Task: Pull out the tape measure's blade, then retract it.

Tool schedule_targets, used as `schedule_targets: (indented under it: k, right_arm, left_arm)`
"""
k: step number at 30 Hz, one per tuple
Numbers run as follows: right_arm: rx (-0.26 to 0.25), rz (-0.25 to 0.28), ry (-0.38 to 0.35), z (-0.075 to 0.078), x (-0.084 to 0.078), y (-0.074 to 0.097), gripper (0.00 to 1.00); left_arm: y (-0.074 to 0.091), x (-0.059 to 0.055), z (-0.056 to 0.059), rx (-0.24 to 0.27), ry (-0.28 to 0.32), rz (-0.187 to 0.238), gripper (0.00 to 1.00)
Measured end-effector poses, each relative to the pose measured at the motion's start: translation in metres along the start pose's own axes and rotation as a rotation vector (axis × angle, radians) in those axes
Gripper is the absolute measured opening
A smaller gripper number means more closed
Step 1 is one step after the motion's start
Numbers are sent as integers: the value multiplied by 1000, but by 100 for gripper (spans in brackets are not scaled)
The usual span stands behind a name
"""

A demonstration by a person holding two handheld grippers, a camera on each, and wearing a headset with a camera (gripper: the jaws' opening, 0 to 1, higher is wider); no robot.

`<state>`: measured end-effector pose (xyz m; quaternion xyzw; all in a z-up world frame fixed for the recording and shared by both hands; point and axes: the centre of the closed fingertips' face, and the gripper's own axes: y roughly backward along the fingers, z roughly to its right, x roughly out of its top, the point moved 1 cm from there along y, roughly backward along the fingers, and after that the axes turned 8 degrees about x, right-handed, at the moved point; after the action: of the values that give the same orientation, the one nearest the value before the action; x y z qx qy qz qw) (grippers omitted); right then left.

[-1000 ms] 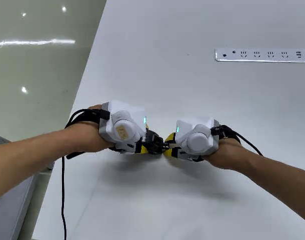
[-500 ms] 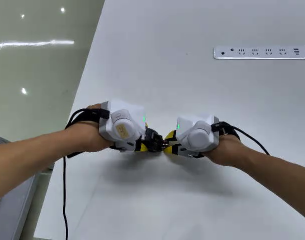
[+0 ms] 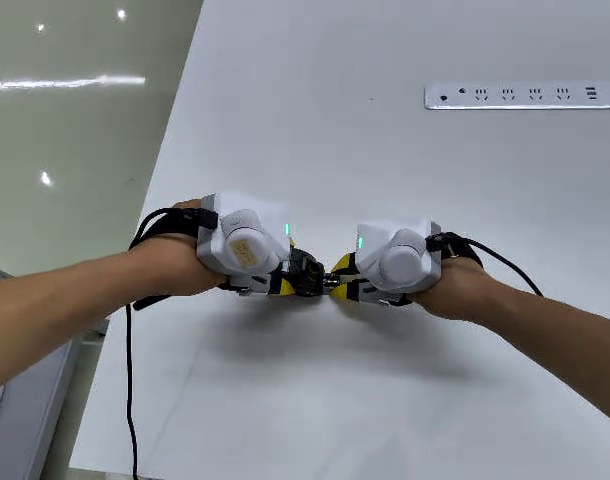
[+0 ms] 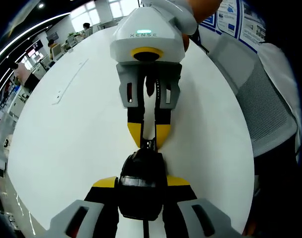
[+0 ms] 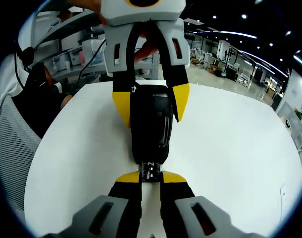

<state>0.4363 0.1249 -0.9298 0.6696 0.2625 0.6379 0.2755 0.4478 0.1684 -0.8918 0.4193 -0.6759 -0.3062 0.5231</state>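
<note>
A black tape measure (image 3: 307, 272) is held just above the white table (image 3: 315, 400), between the two hand-held grippers. My left gripper (image 3: 297, 278) is shut on its case; in the left gripper view the yellow-tipped jaws clamp the case (image 4: 141, 183) from both sides. My right gripper (image 3: 341, 286) faces it nose to nose, shut on the blade's end. In the right gripper view a short piece of blade (image 5: 149, 171) with a printed 2 sits between my right gripper (image 5: 150, 177) tips, just out of the case (image 5: 150, 124).
A white power strip (image 3: 521, 95) lies at the far right of the table. The table's left edge (image 3: 145, 230) drops to a glossy floor. A black cable (image 3: 127, 380) hangs from the left hand. A grey mesh chair (image 4: 262, 109) stands behind.
The two grippers have drawn very slightly apart, and a short stub of blade now shows between them. The head camera has tilted a little.
</note>
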Motion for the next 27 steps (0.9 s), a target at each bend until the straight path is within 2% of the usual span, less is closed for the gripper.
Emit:
schedule_targets:
  k: [27]
  right_arm:
    - [-2, -12, -27, -3, -14, 13, 12]
  left_arm:
    - [0, 0, 1, -10, -7, -4, 30]
